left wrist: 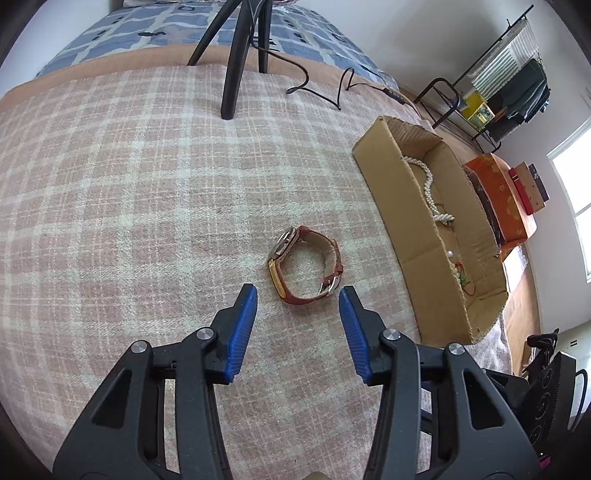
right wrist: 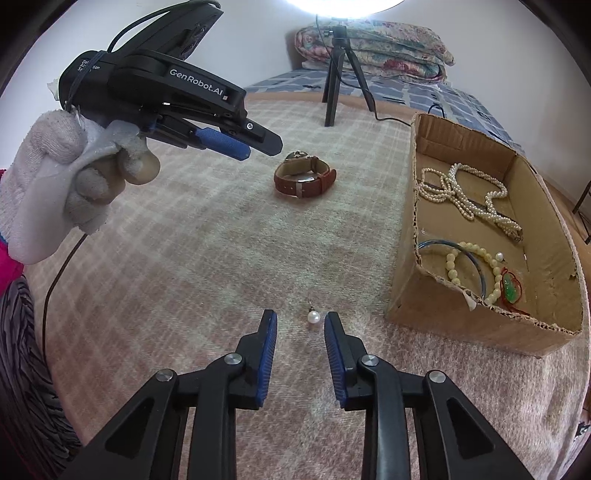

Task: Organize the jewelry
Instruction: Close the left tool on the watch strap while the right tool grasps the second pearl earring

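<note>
On the plaid blanket, a brown leather watch lies buckled before the spread left claw; right claw spread too.

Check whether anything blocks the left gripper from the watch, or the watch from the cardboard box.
Nothing visible does. The left gripper is open just short of the watch, with only bare blanket between them. From the watch to the cardboard box the blanket is also bare; only the box's near wall must be cleared.

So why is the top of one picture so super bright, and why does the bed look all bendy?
Right wrist view: a lamp above the tripod glares white. Both views: the fisheye lens curves the plaid blanket and darkens the corners; the watch stays sharp.
</note>
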The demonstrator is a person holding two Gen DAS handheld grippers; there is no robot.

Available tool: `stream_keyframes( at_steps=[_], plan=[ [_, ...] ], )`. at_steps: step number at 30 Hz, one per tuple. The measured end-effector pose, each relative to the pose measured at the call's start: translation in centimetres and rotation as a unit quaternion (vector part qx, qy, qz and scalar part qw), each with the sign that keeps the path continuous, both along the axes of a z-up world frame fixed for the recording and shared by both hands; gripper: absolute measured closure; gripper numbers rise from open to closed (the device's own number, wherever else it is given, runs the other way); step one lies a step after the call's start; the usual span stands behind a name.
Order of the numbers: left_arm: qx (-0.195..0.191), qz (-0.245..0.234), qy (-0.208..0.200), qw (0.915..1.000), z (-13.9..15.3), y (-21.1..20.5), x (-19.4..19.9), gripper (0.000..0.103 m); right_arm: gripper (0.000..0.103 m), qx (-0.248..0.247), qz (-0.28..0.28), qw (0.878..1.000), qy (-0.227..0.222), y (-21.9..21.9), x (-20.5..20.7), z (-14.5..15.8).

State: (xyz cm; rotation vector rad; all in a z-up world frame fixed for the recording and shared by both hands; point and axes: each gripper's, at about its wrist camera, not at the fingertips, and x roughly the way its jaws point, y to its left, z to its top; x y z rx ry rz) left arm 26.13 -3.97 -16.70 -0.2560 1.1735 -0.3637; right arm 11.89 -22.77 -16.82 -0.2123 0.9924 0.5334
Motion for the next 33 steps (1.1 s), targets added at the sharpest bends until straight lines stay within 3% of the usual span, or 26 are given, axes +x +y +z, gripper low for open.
stream_keyframes(
  at_steps=[21,28,30,33],
  plan=[
    [0.009,0.009,0.031,0.9994,-3.3,-0.8,2.1,0.063,0.081,-0.015,0.016,1.0,0.005,0.4,1.0,-1.5],
    [0.018,0.006,0.032,0.9993,-3.8,-0.9,2.4,0.071,0.087,-0.017,0.023,1.0,0.006,0.9,1.4,-1.6],
    [0.022,0.007,0.031,0.9993,-4.0,-0.9,2.5,0.076,0.089,-0.017,0.023,1.0,0.007,0.9,1.3,-1.6],
    [0.033,0.005,0.029,0.999,-4.2,-0.9,2.5,0.093,0.095,-0.02,0.02,1.0,0.008,1.0,1.6,-1.7]
  ],
)
